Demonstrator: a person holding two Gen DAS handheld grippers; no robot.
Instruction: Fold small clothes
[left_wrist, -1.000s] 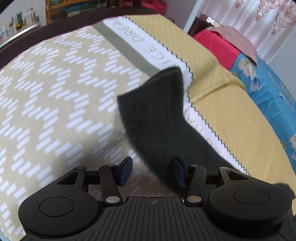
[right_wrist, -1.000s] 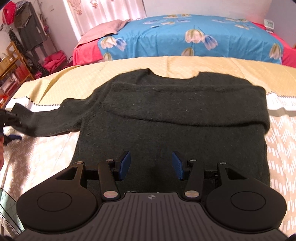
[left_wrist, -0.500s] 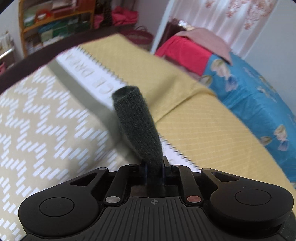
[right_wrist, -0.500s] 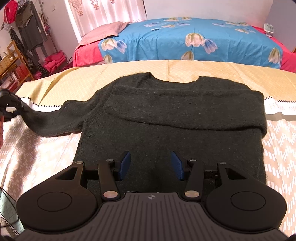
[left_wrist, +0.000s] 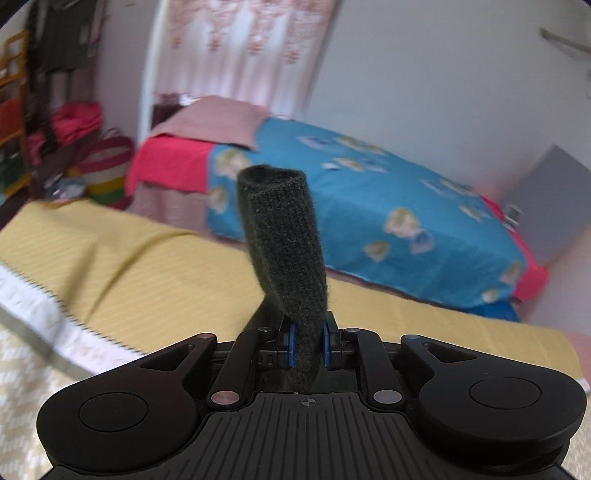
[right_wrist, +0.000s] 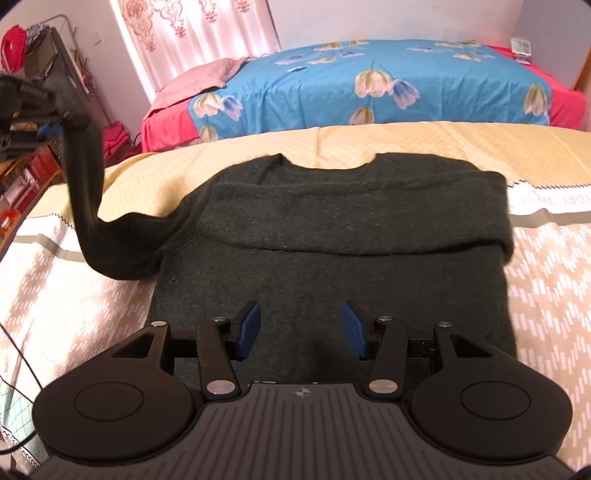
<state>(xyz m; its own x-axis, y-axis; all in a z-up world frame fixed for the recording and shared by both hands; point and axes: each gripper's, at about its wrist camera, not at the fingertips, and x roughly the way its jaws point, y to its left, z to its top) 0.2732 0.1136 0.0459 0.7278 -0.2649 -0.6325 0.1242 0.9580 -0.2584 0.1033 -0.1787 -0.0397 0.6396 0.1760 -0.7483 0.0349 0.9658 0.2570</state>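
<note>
— What is closest to the right-hand camera?

— The right gripper (right_wrist: 300, 330), its blue pads spread apart with nothing between them, hovers over the lower part of a dark sweater (right_wrist: 332, 236) lying flat on a yellow-patterned bedspread (right_wrist: 546, 266).

— And the other hand?

— The left gripper (left_wrist: 307, 349) is clamped on the sweater's sleeve (right_wrist: 86, 192), which hangs raised above the bedspread at the left, its cuff standing up past the pads.

— Beyond that?

— A bed with a blue flowered cover (right_wrist: 406, 85), then a pale curtain (right_wrist: 192, 29).
</note>
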